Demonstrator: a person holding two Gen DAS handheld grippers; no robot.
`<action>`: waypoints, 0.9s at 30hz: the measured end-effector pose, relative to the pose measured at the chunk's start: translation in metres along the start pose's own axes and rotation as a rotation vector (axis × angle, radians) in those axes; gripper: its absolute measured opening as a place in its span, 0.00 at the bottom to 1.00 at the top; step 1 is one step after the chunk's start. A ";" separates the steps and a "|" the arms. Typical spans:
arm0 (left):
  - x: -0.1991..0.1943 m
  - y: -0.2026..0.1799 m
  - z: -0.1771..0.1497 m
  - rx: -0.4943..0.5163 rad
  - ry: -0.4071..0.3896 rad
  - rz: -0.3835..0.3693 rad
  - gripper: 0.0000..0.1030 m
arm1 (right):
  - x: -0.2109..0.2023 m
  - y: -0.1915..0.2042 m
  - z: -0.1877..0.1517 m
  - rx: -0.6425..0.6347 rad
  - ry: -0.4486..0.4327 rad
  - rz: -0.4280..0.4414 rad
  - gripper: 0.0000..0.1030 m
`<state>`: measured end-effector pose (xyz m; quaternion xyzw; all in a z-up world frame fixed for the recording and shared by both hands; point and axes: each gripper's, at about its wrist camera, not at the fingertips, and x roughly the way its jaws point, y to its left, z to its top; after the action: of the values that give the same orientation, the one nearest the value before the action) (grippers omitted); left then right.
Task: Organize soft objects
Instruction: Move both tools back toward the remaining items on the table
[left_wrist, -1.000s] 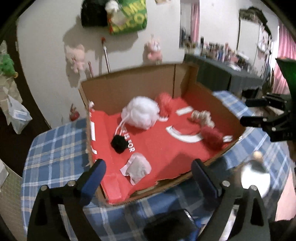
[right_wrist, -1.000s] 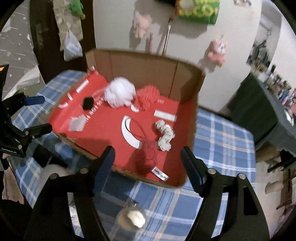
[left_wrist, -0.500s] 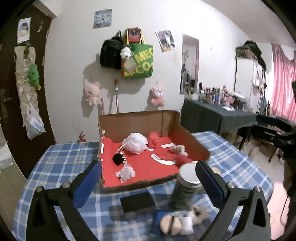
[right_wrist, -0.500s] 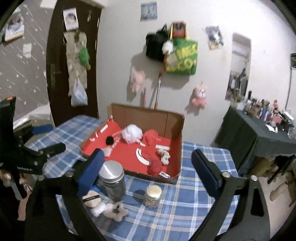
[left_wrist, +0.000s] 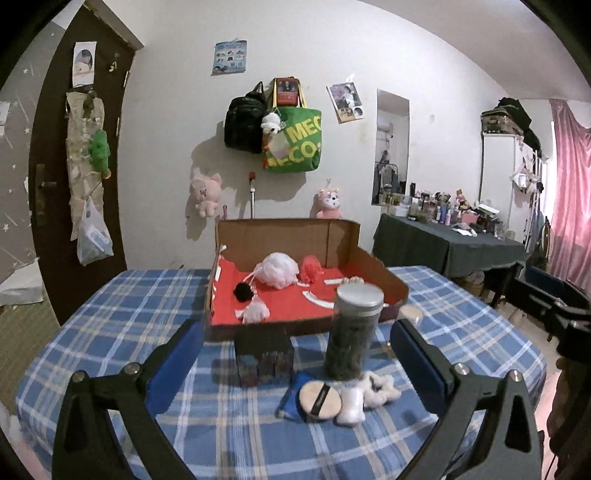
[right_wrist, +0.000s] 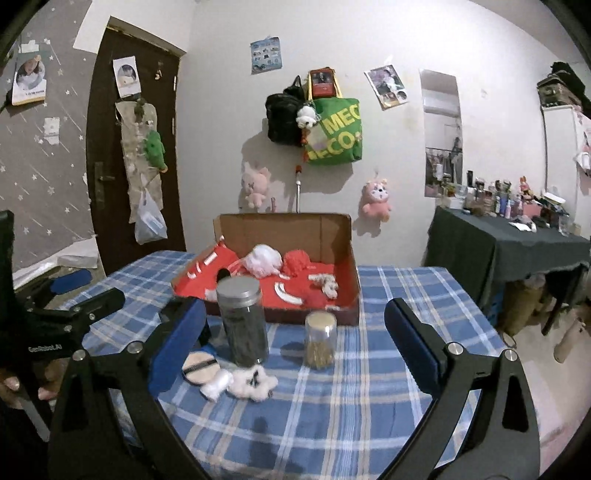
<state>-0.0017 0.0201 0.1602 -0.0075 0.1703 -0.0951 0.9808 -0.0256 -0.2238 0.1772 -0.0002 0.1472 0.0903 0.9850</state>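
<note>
An open cardboard box (left_wrist: 369, 258) with a red lining sits at the back of the table. In it lie a white pouf (left_wrist: 279, 269), a red pouf (left_wrist: 312, 267), a black pompom (left_wrist: 243, 291) and a small pale tuft (left_wrist: 255, 312). The right wrist view also shows a knotted rope piece (right_wrist: 327, 284) in it. Nearer on the cloth lie a round powder puff (left_wrist: 319, 398), a white cotton piece (left_wrist: 351, 406) and a white scrunchie (left_wrist: 380, 387). My left gripper (left_wrist: 295, 328) is open and holds nothing. My right gripper (right_wrist: 294, 306) is also wide open and holds nothing.
A tall dark jar (left_wrist: 352, 332) with a silver lid, a small glass jar (right_wrist: 320, 343) and a dark box (left_wrist: 264, 358) stand in front of the cardboard box. The table has a blue plaid cloth (right_wrist: 388, 387). A dark side table (right_wrist: 498, 240) with bottles stands right; a door (left_wrist: 55, 184) is left.
Both grippers have drawn back from above the box, so the whole table now shows. The right jaws have spread wider, leaving the red yarn ball in the box.
</note>
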 end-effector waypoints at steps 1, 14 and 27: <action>0.000 -0.002 -0.007 -0.001 0.002 0.009 1.00 | 0.002 0.001 -0.006 0.000 0.000 -0.002 0.96; 0.026 -0.002 -0.058 -0.026 0.140 0.019 1.00 | 0.039 0.002 -0.066 0.031 0.141 0.005 0.96; 0.053 0.008 -0.070 -0.016 0.255 0.008 1.00 | 0.070 0.005 -0.081 0.056 0.245 0.057 0.96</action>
<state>0.0251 0.0193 0.0766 -0.0027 0.2942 -0.0901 0.9515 0.0154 -0.2084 0.0795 0.0203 0.2690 0.1136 0.9562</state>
